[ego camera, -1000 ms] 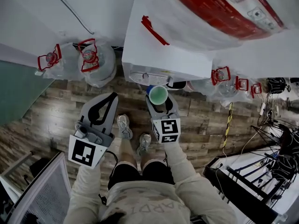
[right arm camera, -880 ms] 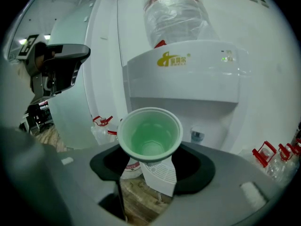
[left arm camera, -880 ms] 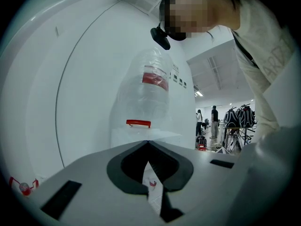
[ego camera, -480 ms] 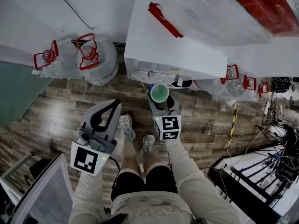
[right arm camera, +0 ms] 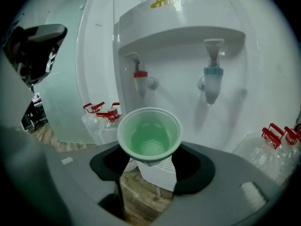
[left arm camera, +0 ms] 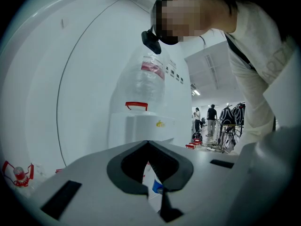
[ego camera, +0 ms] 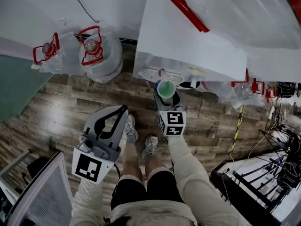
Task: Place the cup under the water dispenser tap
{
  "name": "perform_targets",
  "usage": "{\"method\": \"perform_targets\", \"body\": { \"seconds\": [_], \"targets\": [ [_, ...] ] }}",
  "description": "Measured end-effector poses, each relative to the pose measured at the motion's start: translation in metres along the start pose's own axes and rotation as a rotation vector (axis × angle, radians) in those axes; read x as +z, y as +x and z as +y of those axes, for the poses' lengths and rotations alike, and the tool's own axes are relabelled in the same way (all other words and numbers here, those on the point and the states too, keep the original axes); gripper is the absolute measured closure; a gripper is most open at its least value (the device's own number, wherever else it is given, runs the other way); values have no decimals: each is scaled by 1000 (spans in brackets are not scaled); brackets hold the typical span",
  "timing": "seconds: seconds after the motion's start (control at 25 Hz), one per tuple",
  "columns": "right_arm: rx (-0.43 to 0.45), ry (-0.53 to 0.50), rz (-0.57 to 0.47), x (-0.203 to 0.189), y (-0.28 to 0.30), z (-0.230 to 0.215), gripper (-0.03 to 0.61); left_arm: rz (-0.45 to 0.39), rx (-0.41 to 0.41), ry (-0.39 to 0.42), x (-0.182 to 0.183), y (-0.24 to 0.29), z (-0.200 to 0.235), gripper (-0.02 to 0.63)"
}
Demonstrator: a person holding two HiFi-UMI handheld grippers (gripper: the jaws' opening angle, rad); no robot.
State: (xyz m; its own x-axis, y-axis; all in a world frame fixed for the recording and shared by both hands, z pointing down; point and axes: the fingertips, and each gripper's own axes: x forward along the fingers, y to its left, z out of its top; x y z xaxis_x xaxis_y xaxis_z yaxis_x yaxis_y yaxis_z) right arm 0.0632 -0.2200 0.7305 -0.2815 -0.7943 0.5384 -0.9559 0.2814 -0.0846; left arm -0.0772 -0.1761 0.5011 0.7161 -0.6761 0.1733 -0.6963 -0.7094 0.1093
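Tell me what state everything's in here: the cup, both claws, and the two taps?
cup: upright, empty, gripped, not under either tap yet.
right claw: closed on the cup.
left claw: closed, nothing in it.
red tap: no water coming out.
blue tap: no water coming out.

the tall white plastic water dispenser (ego camera: 188, 36) stands at 12 o'clock from the person's grey shoes (ego camera: 150, 146); the small green plastic cup (ego camera: 166, 88) sits between the right gripper's (ego camera: 167, 98) jaws, just before the dispenser's front; beyond the cup, the red-handled tap (right arm camera: 140, 81) is at 12 o'clock and the blue-handled tap (right arm camera: 211, 81) at 1 o'clock; clear plastic water jugs (ego camera: 101, 55) stand at 10 o'clock, left of the dispenser.
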Motion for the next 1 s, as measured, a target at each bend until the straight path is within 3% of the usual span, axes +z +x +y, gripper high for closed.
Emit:
{"method": "perform_targets", "body": {
  "seconds": [0.32, 1.0],
  "targets": [
    [-42, 1, 40, -26, 31, -10, 291, 17, -16, 17, -17, -10, 8, 609],
    [-42, 7, 80, -34, 83, -3, 290, 37, 12, -3, -34, -20, 39, 609]
  ]
}}
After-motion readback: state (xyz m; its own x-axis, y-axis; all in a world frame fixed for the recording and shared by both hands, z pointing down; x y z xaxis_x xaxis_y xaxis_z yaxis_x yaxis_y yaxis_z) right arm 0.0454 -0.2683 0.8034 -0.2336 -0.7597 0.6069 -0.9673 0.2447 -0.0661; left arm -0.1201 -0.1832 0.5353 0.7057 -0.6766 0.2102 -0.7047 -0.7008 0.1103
